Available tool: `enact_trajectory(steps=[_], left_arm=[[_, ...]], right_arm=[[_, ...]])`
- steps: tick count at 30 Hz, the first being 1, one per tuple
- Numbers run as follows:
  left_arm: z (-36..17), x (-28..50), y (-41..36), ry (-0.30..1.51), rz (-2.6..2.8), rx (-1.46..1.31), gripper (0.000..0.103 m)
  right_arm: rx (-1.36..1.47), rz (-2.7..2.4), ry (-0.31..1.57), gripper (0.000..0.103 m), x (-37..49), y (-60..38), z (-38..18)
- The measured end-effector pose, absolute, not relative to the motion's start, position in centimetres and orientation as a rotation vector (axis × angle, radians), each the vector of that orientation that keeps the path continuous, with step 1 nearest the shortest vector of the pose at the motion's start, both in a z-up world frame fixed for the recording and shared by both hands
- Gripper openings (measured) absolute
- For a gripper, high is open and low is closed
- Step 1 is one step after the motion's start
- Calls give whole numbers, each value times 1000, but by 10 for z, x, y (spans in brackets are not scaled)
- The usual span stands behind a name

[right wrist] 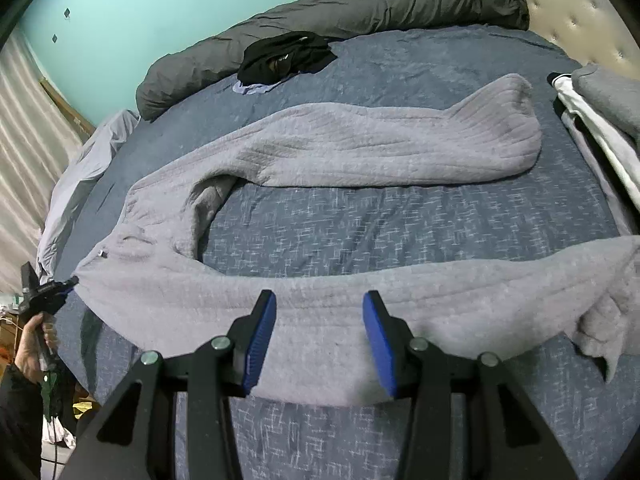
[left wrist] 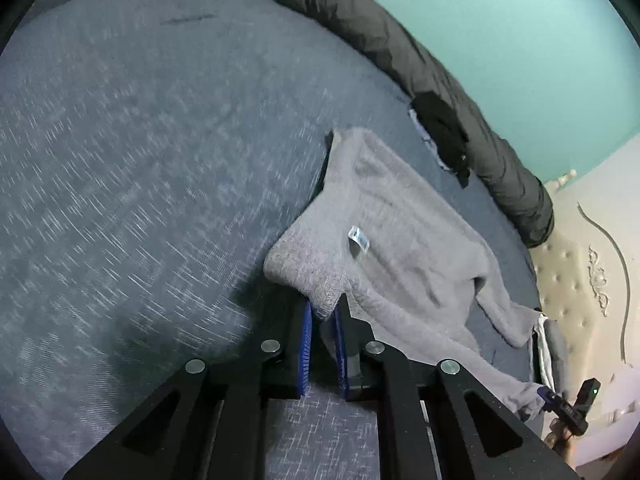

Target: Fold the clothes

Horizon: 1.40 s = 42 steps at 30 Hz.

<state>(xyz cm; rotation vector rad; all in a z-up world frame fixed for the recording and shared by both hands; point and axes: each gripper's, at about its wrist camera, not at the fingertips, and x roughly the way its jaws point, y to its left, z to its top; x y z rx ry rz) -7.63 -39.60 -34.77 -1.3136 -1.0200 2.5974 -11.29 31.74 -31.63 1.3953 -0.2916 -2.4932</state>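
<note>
So the grey fleece pants (right wrist: 340, 148) are spread across the bed (right wrist: 400, 220) w/ the blue cover, one leg stretched toward the headboard side, the other running along the near edge. Left gripper (left wrist: 322, 316) has its fingers pinched nearly closed on a corner of the fabric at the waistband end, prob to anchor it so the cloth stays taut. Right gripper (right wrist: 320, 336) hangs over the near leg w/ fingers spread wide, gripping nothing, looks lined up to grab that leg, imo. Black garment (right wrist: 286, 56) and a dark rolled duvet (right wrist: 340, 4) sit further back.
</note>
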Motion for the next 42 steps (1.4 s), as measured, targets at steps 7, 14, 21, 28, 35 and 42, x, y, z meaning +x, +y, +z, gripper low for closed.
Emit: enact_trajectory(steps=[7,14,21,28,35,42], left_arm=[[-360,-65,-422,-1111,2611,-1334,10],[-384,-64,-422,-1123,2596,-1430,10],[-382,-67,-413,-1089,2598,-1453,11],[-378,-75,-408,-1058,2604,-1483,11],[-376,-77,-406,-1031,2605,-1500,11],[-377,-77,-406,-1027,2602,-1509,11]], right_arm=[[1434,-2544,-274,46,-97,356,-312],[1490,-2694,-424,50,-82,451,-308],[1593,-2817,-646,54,-69,537,-323],[1616,-2802,-937,63,-61,570,-357],[1624,-2699,-919,62,-69,555,-373],[1728,-2549,-725,52,-58,530,-381]])
